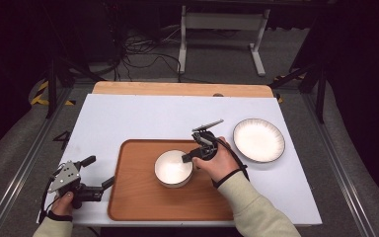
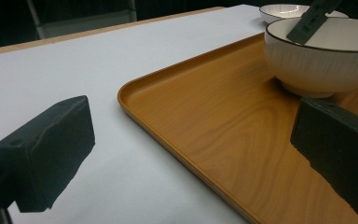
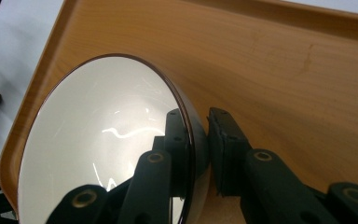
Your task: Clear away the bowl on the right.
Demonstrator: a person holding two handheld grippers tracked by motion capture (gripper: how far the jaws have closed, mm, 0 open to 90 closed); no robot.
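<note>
Right gripper (image 1: 189,156) pinching the rim of the white ribbed ceramic bowl (image 1: 172,168), bowl sitting on the rounded wooden tray (image 1: 138,197), left gripper (image 1: 100,173) idling wide open beside the tray's left edge.

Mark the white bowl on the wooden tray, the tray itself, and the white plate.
White bowl (image 1: 172,167): high view, inner bottom.
Wooden tray (image 1: 143,197): high view, bare floor.
White plate (image 1: 258,139): high view, centre.

Grey carpet floor (image 1: 296,54) is stretching beyond the white bench (image 1: 128,118); a white table frame (image 1: 222,29) is standing at the far side, black cables (image 1: 138,54) trailing left, surroundings lying dark.
</note>
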